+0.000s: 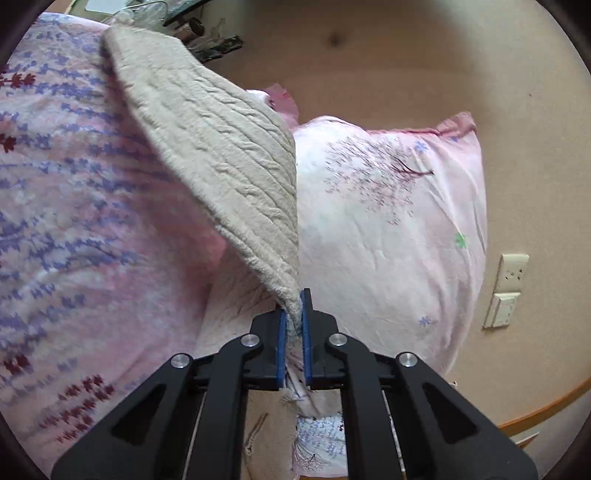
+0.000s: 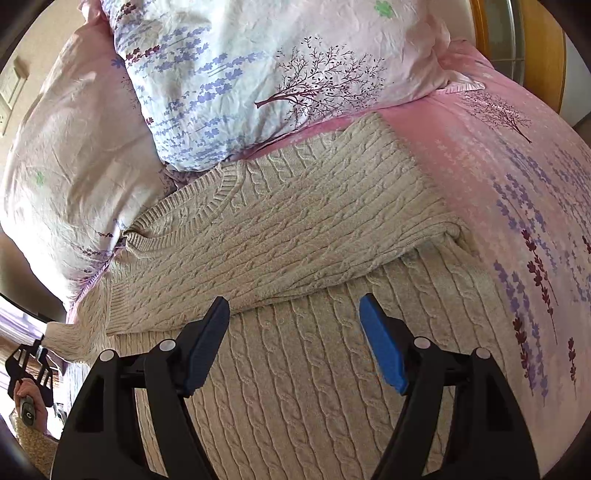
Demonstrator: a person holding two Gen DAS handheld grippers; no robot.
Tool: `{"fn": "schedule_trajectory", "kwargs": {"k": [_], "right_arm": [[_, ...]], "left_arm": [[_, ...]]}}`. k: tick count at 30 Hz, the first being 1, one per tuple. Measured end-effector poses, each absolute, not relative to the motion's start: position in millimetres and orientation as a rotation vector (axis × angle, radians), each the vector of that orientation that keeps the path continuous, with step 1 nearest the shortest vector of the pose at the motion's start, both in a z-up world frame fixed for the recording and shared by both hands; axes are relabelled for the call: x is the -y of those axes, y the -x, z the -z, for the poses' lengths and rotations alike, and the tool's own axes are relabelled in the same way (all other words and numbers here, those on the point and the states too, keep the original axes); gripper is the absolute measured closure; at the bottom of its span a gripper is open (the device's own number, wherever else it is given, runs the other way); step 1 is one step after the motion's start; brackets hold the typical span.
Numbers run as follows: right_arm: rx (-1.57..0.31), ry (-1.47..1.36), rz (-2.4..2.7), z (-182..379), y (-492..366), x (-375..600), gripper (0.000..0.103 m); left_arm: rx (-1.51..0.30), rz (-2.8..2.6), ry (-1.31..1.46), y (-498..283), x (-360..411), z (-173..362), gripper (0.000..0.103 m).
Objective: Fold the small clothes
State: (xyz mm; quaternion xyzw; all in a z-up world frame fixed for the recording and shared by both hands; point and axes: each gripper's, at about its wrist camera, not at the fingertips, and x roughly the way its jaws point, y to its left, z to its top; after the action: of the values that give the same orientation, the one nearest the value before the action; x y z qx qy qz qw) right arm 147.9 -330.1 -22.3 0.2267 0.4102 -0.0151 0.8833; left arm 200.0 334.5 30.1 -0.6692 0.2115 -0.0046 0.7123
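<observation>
A beige cable-knit sweater [image 2: 295,229] lies on the bed, one part folded over its body, the ribbed neckline [image 2: 225,184] toward the pillows. My right gripper [image 2: 293,310] hovers open just above the knit, nothing between its blue pads. My left gripper [image 1: 294,314] is shut on an edge of the sweater [image 1: 221,155], which rises taut and tilted from the pads across the left wrist view. In the right wrist view the left gripper [image 2: 29,363] shows at the far left in a person's hand [image 2: 26,391], with a stretch of sweater [image 2: 66,339] reaching toward it.
The bed has a pink floral cover [image 2: 517,184] [image 1: 74,221]. Two floral pillows [image 2: 258,74] [image 1: 388,221] lie against the sweater's far side. A wooden headboard [image 2: 543,55] stands behind. Wall sockets [image 1: 511,277] sit on the beige wall; clutter on a side table [image 1: 199,29].
</observation>
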Motion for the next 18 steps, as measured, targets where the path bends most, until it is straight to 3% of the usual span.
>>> {"fn": "schedule_trajectory", "kwargs": {"k": [8,15,17,18], "right_arm": [[-0.847,-0.509,0.021,20.4,-137.3,350.2,0.029],[-0.842,-0.559,0.063,23.2,-120.7,385.2,0.029],[-0.838,-0.568,0.081,24.7,-114.9,395.2,0.029],[-0.837,-0.575,0.090,26.0,-112.5,400.0,0.029]], "left_arm": [[-0.589,0.382,1.241,-229.7,-159.5,-75.1,0.096],[-0.939,0.324,1.019,-242.7,-46.1,-6.4,0.095],[-0.951,0.292,1.085,-236.5,-52.7,7.0,0.092],[-0.936,0.268,1.123,-235.0,-60.1,8.4,0.082]]}}
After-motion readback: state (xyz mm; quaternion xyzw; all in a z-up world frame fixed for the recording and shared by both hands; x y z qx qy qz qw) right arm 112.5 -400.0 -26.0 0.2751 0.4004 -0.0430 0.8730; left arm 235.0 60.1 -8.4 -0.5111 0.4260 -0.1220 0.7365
